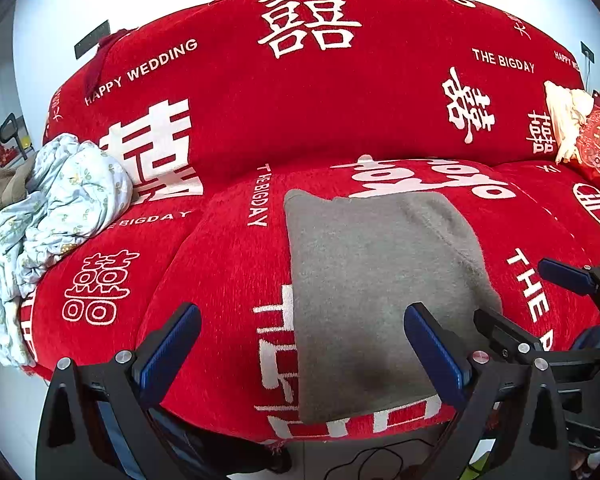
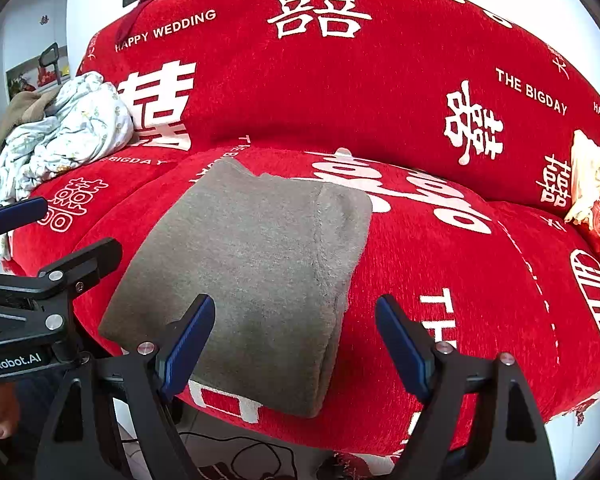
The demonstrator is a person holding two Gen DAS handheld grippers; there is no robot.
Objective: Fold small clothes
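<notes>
a grey garment (image 1: 376, 296), folded to a rectangle, lies flat on the middle seat cushion of a red sofa (image 1: 300, 96), its near edge at the cushion's front. left hand-held gripper (image 1: 302, 344): jaws wide apart, nothing between them, hovering over the garment's near-left part; contact cannot be made out. right hand-held gripper (image 2: 294, 340): jaws wide apart, empty, over the garment's near-right edge. a crumpled pale blue printed cloth (image 1: 56, 208) sits on the left cushion, cut off at the frame edge. a cream item (image 1: 568, 116) on the far right is partly hidden and unidentifiable.
</notes>
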